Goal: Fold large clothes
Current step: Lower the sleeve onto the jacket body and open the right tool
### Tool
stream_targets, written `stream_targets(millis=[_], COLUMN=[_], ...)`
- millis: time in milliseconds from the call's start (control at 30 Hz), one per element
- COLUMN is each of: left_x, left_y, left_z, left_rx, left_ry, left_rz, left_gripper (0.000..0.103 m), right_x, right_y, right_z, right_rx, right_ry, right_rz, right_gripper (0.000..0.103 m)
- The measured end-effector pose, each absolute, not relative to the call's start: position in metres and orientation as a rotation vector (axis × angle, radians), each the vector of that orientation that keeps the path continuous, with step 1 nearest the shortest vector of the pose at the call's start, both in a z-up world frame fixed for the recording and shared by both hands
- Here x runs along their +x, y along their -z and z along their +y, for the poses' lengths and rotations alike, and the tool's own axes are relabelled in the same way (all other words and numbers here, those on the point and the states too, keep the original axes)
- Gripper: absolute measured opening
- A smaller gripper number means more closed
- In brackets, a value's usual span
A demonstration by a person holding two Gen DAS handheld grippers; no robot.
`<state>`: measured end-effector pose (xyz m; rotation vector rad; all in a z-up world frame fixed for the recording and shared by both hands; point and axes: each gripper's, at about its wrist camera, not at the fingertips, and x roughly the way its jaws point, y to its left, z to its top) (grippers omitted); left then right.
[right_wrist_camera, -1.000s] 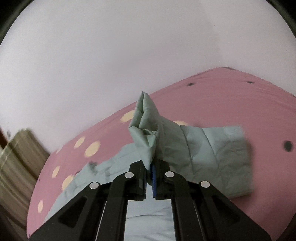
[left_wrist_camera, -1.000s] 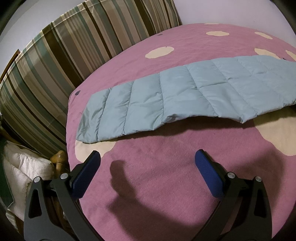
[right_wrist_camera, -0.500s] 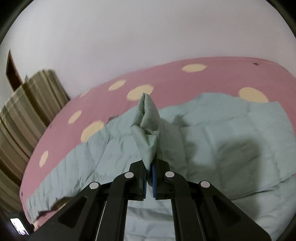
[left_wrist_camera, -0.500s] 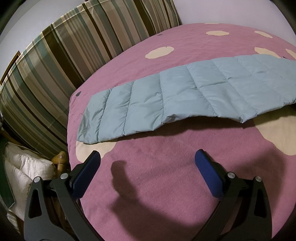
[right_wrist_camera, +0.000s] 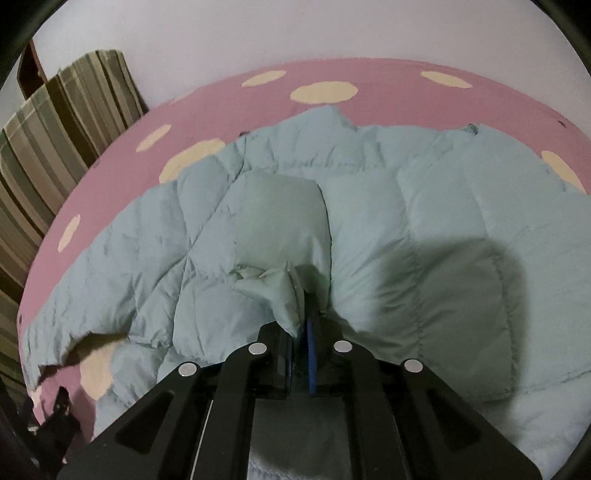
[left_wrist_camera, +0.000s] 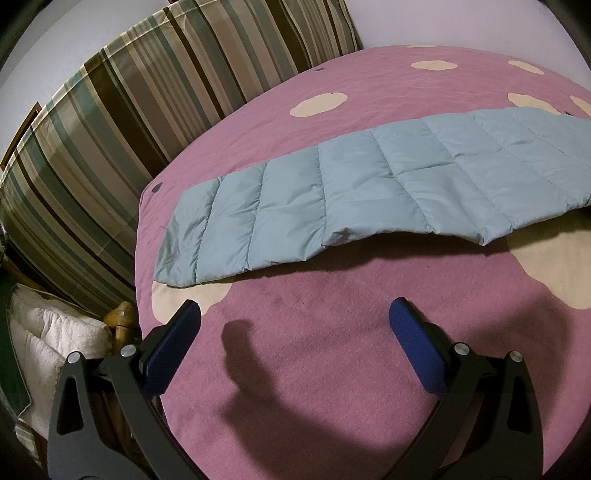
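Observation:
A pale blue quilted puffer jacket (right_wrist_camera: 369, 229) lies spread on a pink bed cover with cream spots (right_wrist_camera: 122, 173). My right gripper (right_wrist_camera: 300, 325) is shut on a bunched fold of the jacket's fabric, low over its body. In the left wrist view one long sleeve of the jacket (left_wrist_camera: 369, 184) stretches across the bed (left_wrist_camera: 332, 369), its cuff end at the left. My left gripper (left_wrist_camera: 293, 317) is open and empty, hovering over bare cover a little short of the sleeve's near edge.
A striped headboard cushion (left_wrist_camera: 129, 110) stands along the bed's left side, also in the right wrist view (right_wrist_camera: 48, 129). White bedding (left_wrist_camera: 44, 343) is piled beside the bed at lower left. A plain wall (right_wrist_camera: 295, 29) rises behind the bed.
My right gripper has carried the held fabric down and over the jacket's body, which now fills its view. My left gripper has barely moved.

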<state>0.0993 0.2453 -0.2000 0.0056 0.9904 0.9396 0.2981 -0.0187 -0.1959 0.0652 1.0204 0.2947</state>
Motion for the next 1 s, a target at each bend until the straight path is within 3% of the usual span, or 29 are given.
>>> stream_targets(millis=[100,233,300,567,700,800,1000], left_x=[0.099,0.099,0.100,0.100,0.100,0.100,0.100], left_y=[0.200,0.200,0.200,0.200,0.199,0.199,0.199], left_z=[0.245,0.245,0.245,0.245,0.245,0.246,0.246], left_rx=[0.005,0.006,0.009,0.015,0.020,0.023,0.045], left_ry=[-0.939,-0.940,-0.941,-0.943,-0.945,-0.945,-0.955], left_rz=[0.990,0.990,0.991,0.992,0.992,0.992,0.994], left_gripper=[0.101,0.101,0.101,0.101,0.101,0.101,0.101], right_x=[0.297,0.287,0.278,0.239,0.246,0.263,0.302], right_y=[0.195,0.191,0.186,0.124,0.100,0.102,0.154], right_z=[-0.016,-0.007,-0.001,-0.045,-0.137,-0.213,-0.304], right_rx=[0.066,0.090,0.083,0.136,0.199,0.285,0.358], right_ry=[-0.307,-0.411,-0.467,-0.545,-0.375,-0.210,0.008], right_rz=[1.025,1.029,1.025,0.876,0.801,0.795,0.890], right_gripper=[0.016,0.049,0.052,0.048,0.033,0.018,0.013])
